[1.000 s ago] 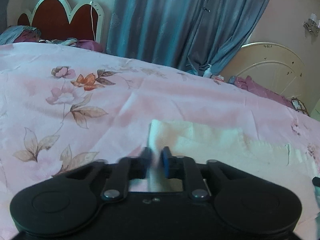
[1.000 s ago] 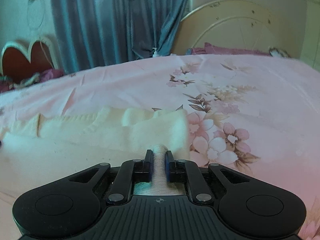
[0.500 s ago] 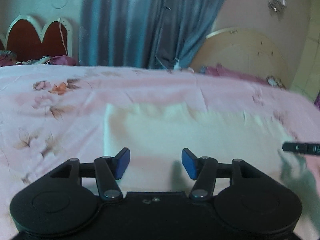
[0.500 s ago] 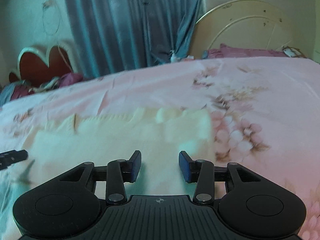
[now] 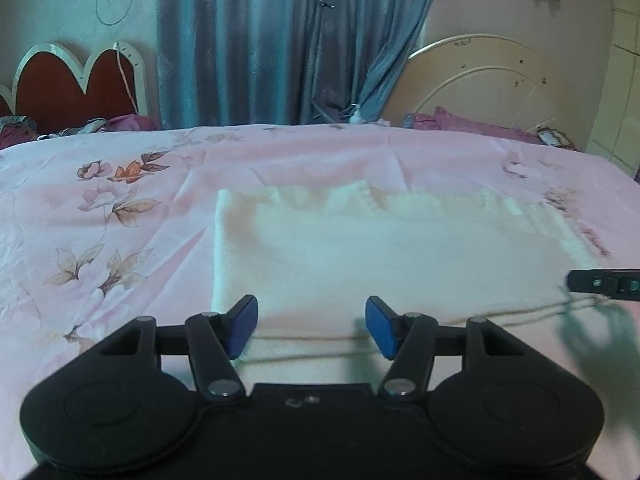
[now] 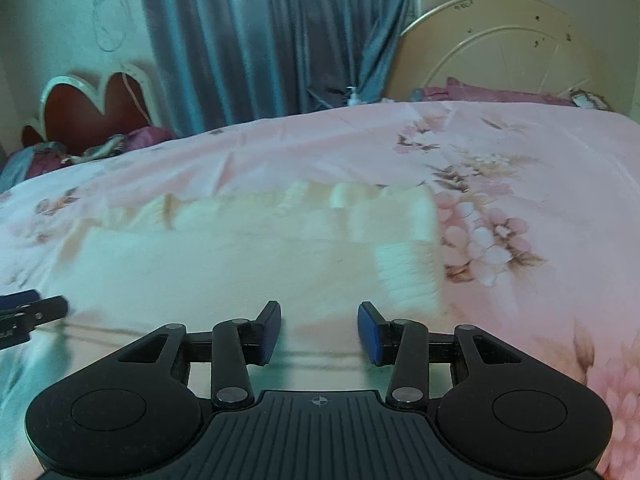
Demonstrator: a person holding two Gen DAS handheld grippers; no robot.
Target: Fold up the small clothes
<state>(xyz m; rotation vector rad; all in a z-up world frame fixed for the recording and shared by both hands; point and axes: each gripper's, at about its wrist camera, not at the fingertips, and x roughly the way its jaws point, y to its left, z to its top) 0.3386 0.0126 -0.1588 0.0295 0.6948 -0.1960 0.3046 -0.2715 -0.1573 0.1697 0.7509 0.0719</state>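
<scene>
A cream knitted garment (image 5: 380, 248) lies folded flat on the pink floral bed sheet (image 5: 100, 200). It also shows in the right wrist view (image 6: 248, 256), with its right edge near the flower print. My left gripper (image 5: 312, 326) is open and empty, just above the garment's near edge. My right gripper (image 6: 319, 332) is open and empty over the same near edge. The right gripper's finger tip (image 5: 600, 282) shows at the right edge of the left wrist view. The left gripper's tip (image 6: 28, 314) shows at the left edge of the right wrist view.
Blue-grey curtains (image 5: 288, 40) hang behind the bed. A red scalloped headboard (image 5: 76, 84) stands at the back left, a cream round headboard (image 5: 488, 80) at the back right. Purple pillows (image 5: 472, 124) lie by it. Bare pink sheet surrounds the garment.
One second ago both grippers were shut on the garment's edge. They have opened and let it go, and the garment now lies flat. Both grippers have pulled back slightly.
</scene>
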